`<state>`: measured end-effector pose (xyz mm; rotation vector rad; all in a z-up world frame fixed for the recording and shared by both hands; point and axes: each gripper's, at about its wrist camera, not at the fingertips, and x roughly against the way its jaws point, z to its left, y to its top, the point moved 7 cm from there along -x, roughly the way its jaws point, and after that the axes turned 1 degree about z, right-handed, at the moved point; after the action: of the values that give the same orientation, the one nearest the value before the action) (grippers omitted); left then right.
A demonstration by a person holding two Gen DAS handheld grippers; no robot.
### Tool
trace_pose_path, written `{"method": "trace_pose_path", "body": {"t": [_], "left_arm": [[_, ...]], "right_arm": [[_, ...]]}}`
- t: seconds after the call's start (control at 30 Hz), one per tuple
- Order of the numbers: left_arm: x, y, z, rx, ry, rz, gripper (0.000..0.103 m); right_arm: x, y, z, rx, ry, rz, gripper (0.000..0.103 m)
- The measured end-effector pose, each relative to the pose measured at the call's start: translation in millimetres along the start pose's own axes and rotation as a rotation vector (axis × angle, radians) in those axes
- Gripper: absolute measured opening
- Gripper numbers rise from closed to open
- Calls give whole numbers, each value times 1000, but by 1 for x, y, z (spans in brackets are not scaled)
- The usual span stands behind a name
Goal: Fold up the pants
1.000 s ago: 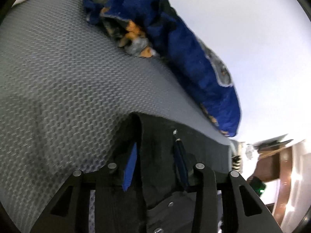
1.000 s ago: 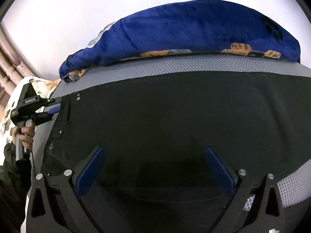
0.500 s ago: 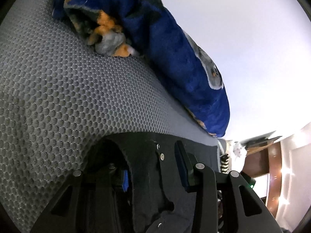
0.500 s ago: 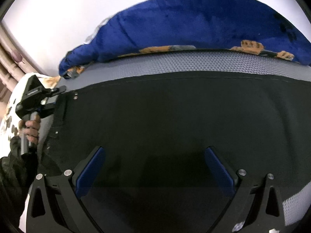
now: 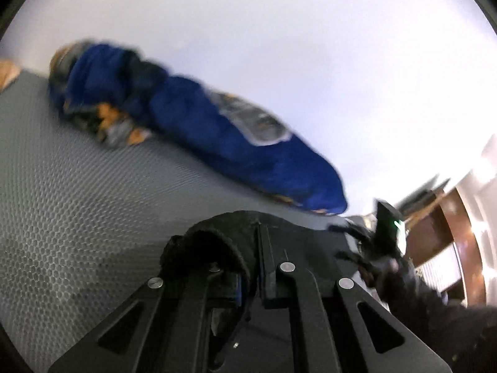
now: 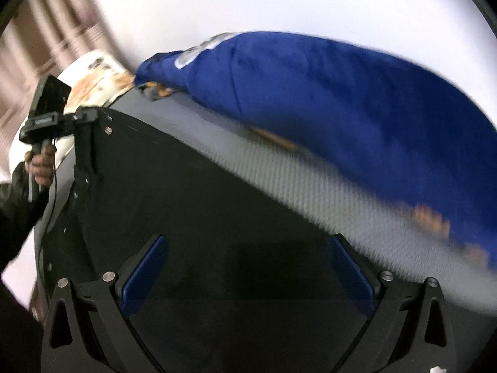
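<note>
The black pants [image 6: 236, 205] lie spread over the grey mesh-covered bed [image 5: 80, 186], reaching from its left end toward the near edge. At that left end, in the right wrist view, a hand [image 6: 40, 164] grips the handle of the left claw [image 6: 90, 115], whose tips sit at the waistband corner beside two metal buttons. In the left wrist view the left claw [image 5: 259, 276] has just closed; its jaws are together, clamped on a bunched fold of the waistband that arches up out of them, lifted off the bed. Along the far edge of the bed, against the white wall [image 5: 279, 46], a rolled blue blanket [image 6: 341, 99] with orange and grey print lies well apart from the pants, with a strip of bare mesh between. The right claw [image 6: 248, 276] hangs over the middle of the dark cloth with its blue pads [image 6: 144, 275] wide apart and nothing pressed between them. Both views are blurred
</note>
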<state>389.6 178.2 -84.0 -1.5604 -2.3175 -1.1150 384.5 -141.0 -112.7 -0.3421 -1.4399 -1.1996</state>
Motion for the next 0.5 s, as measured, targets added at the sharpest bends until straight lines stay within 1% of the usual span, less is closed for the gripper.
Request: {"method": "trace_pose_path", "body": {"t": [0.07,0.1,0.17,0.23,0.27,0.3,0.33,0.37,0.4,0.43,0.47,0.5], "left_arm": [[9,-2,-11,-21,-15,-11,7],[14,-3,-14,-27,-22,-16,7],[21,-5,-21,-44,-19,-29,7],[29,-10,-24,-46,-7,-40,7],[32,-12,-22,-43,-3,-43,7],[36,-14,-22,-40,5,-51,7],[39,-12,-22,-37,12,-56,7],[42,-13,-21,-28,21,-60,7],[45,-15,-22,-26,26,-63,7],[46,-16,-23,-29,45,-67,7],[48,-18,-25,-29,55,-69,7],[48,-18,-25,-21,61,-73,7]], "right_arm": [[-9,15,-10,81,24,47,102],[-14,20,-12,104,61,69,102],[-29,28,-17,113,161,147,102],[-41,31,-17,116,252,201,101],[-46,31,-15,130,300,226,98],[-51,30,-12,153,331,257,88],[-55,26,-10,181,347,281,76],[-58,20,-9,212,367,321,70],[-61,16,-9,225,382,352,60],[-64,14,-11,236,389,376,56],[-62,9,-17,253,392,377,55],[-59,7,-20,260,396,378,50]]}}
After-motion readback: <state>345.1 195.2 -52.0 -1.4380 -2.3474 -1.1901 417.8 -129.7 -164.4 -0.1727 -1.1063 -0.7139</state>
